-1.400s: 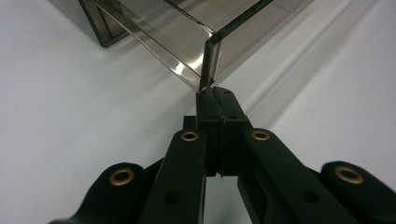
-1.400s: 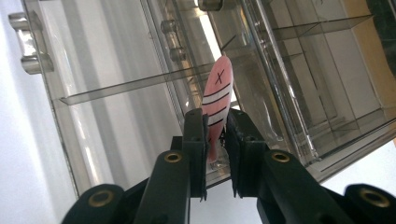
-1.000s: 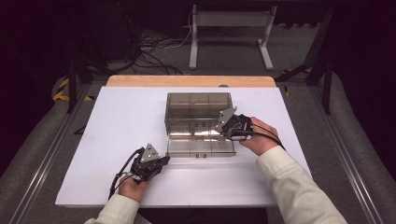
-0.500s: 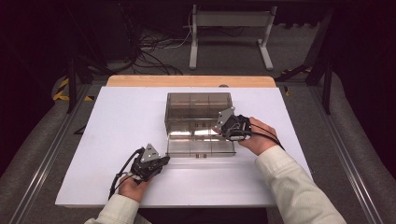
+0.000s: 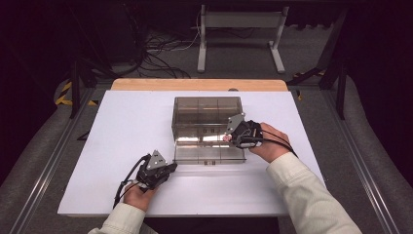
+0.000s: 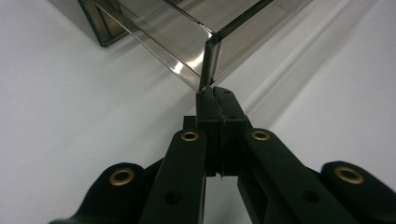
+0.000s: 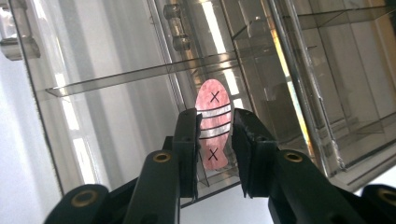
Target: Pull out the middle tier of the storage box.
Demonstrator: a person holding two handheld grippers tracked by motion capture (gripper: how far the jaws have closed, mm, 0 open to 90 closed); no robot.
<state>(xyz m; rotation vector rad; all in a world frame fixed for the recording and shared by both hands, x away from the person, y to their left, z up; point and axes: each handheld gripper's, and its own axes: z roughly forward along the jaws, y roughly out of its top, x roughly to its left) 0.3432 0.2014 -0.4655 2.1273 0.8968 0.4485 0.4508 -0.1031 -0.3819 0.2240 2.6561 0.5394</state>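
A small pink oval piece (image 7: 214, 123) with stripes and two crosses sits between the right gripper (image 7: 215, 135) jaws, over the clear plastic box (image 5: 207, 114) mid-table. The jaws have just been opening, likely to drop it inside. The left gripper (image 6: 217, 95), jaws together, touches the open lid's corner (image 6: 208, 63), perhaps steadying it.

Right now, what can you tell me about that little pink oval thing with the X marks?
The pink oval piece is small, flat and thin, like card or plastic. It has a black X near each end and pale stripes with dark lines across its middle. It stands upright between the right hand-held gripper's jaws, which have just been opening, over the clear smoky box with dividers.
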